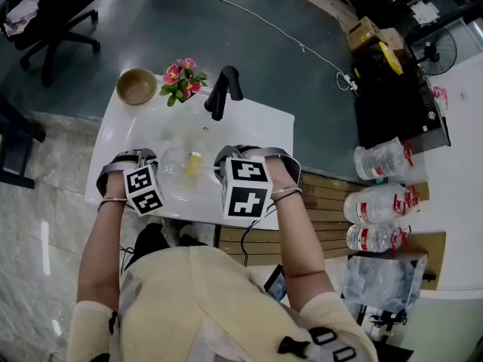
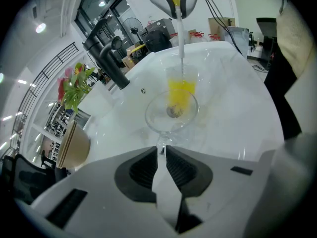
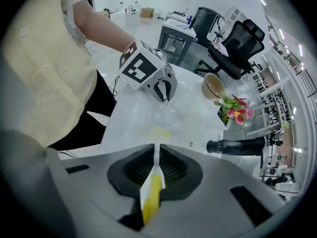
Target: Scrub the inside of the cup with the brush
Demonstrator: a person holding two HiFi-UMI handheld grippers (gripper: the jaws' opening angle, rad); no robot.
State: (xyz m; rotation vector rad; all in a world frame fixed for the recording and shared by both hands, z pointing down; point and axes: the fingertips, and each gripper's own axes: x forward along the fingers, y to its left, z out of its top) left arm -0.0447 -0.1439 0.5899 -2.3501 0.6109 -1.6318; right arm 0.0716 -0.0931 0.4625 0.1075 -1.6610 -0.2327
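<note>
Left tongs clench the cup, right tongs the brush, its yellow head seemingly inside.

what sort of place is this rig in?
Probably a lab or office with a mock sink station: a white sink with a black faucet on open floor, an office chair nearby, stacked water bottles.

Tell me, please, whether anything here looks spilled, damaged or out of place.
Nothing stands out. The glass is tipped sideways over the sink, but the left tool grips its stem and the right tool holds the brush inside it. No spill or damage shows.
</note>
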